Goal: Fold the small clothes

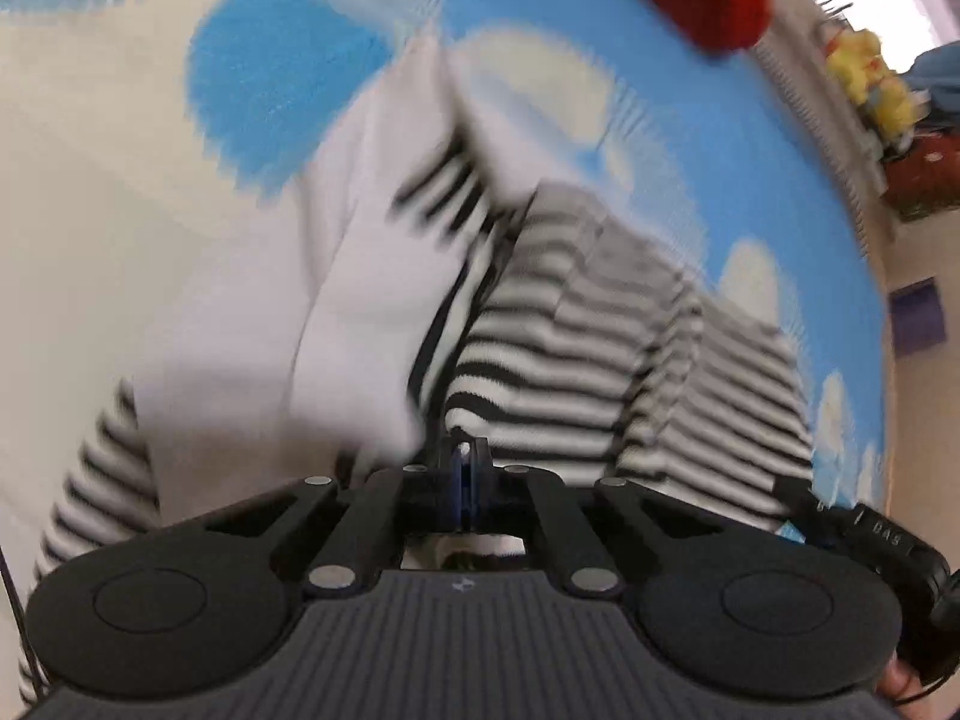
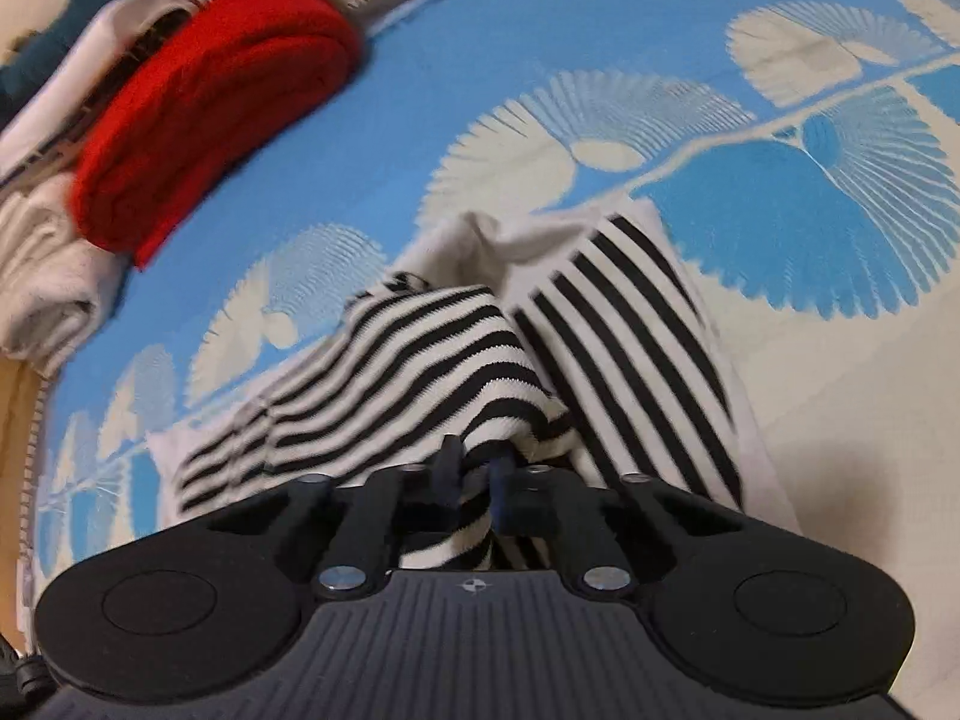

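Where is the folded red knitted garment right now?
In the right wrist view the folded red knitted garment lies upper left on the blue and cream patterned mat, beside a folded white cloth; the left wrist view shows it top right.

The letters "DAS" stand on a black strap [image 1: 888, 534], partly blurred.

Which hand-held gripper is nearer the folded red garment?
Hard to call. Both the left hand-held gripper and the right hand-held gripper pinch the striped garment, apart from the red garment.
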`<state>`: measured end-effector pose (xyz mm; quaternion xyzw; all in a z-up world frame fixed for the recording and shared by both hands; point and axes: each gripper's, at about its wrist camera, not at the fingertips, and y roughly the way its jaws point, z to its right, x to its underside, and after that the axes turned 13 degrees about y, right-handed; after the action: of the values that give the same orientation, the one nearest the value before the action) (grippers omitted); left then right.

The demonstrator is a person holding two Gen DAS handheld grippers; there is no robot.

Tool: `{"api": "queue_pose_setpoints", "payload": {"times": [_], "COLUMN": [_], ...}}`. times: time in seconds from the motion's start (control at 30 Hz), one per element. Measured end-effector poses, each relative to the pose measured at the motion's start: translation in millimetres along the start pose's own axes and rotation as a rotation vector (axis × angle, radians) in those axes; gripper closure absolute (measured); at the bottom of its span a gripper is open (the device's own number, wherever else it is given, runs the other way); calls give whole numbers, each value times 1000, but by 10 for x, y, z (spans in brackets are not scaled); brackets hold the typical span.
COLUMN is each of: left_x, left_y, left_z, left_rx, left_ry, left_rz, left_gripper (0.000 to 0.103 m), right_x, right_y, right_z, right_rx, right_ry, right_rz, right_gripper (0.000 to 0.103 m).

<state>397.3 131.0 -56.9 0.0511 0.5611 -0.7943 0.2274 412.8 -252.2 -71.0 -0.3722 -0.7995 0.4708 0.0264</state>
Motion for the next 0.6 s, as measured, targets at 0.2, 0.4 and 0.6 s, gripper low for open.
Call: {"api": "queue_pose_setpoints", "payload": {"times": [0.2, 0.4, 0.6], "left_x": [-190, -178, -9], "left_y": [-807, -546, -87], "left_z": [164, -155, -356], "left_rx": [80, 117, -3], "left_ry": [167, 21, -44], "left_rz": [463, 255, -80], "left_gripper": [102, 101, 69], "right_x": [-161, -331, -269], "right_y": [-480, -543, -381], "right_z": [199, 572, 645], "right_rx": [-387, -348, 23], "right_ry": [209, 347, 195], "right_rz": [116, -10, -39], "right_gripper": [102, 103, 99]}}
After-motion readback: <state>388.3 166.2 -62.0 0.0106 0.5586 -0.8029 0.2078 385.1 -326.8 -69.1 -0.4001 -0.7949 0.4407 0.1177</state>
